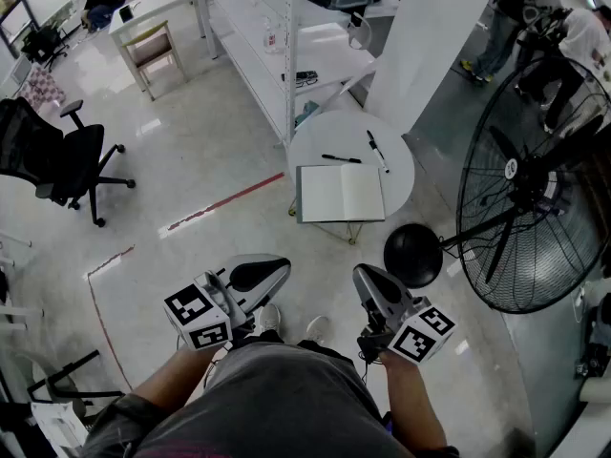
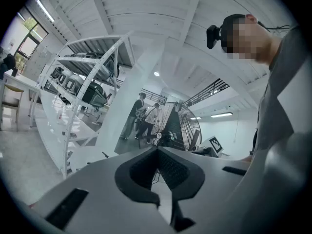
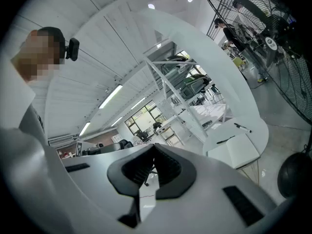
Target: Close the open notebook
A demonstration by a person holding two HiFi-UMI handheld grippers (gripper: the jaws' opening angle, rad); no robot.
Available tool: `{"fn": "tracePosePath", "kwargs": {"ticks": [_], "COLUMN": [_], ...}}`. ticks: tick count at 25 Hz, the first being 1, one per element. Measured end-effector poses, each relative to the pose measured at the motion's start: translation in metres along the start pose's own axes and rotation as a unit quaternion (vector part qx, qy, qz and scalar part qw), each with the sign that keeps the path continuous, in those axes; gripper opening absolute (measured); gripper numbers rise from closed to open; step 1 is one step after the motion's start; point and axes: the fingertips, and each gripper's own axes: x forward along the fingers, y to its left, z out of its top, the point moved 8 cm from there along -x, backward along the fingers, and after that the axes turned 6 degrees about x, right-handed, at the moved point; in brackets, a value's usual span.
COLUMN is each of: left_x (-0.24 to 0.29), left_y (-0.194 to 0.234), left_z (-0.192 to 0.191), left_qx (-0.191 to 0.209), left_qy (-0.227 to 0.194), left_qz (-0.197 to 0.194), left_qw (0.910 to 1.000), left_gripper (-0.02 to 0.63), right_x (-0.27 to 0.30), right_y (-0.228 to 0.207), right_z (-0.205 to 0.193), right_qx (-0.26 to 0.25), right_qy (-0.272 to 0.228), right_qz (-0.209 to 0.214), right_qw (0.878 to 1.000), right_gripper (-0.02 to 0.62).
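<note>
Head view puts the open notebook (image 1: pixel 341 194) flat on the round table (image 1: pixel 315 134) at frame centre. It is well apart from the left gripper (image 1: pixel 270 271) and right gripper (image 1: pixel 370 282). Both claws are pressed together and empty at the lower edge, probably awaiting the approach.

A round white tabletop (image 1: pixel 396 175) carries a black pen (image 1: pixel 341 158) and a second pen (image 1: pixel 377 151) on its far side. A large black floor fan (image 1: pixel 535 198) stands to its right. An office chair (image 1: pixel 67 160) sits at the left, and white shelving (image 1: pixel 286 55) stands farther back.
</note>
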Motion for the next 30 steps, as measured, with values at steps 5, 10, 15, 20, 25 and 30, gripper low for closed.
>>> {"fn": "tracePosePath", "kwargs": {"ticks": [5,10,15,20,25,30], "left_x": [0.004,0.007,0.011,0.015,0.021,0.03], "left_y": [-0.009,-0.02,-0.033,-0.048,-0.062,-0.074], "left_z": [-0.002,-0.007,-0.014,-0.019,-0.023,-0.022], "left_qx": [0.0,-0.001,-0.002,0.0,0.003,0.009], "left_qy": [0.0,-0.002,-0.003,-0.01,-0.011,-0.012], "left_qz": [0.003,0.01,0.02,0.028,0.032,0.034], "left_qw": [1.0,0.9999,0.9998,0.9996,0.9994,0.9993], "left_gripper": [0.015,0.014,0.014,0.015,0.014,0.014], "right_x": [-0.008,-0.019,-0.03,-0.041,-0.055,-0.068], "right_y": [-0.001,-0.005,-0.009,-0.011,-0.015,-0.021], "right_z": [0.002,0.0,0.003,0.001,0.004,0.008], "right_qx": [-0.001,0.0,0.001,-0.008,-0.011,-0.01], "right_qy": [0.002,0.002,-0.005,0.005,0.006,0.001], "right_qz": [0.006,0.009,0.01,0.018,0.023,0.028], "right_qw": [1.0,1.0,1.0,1.0,1.0,1.0], "right_gripper": [0.02,0.02,0.021,0.021,0.021,0.021]}}
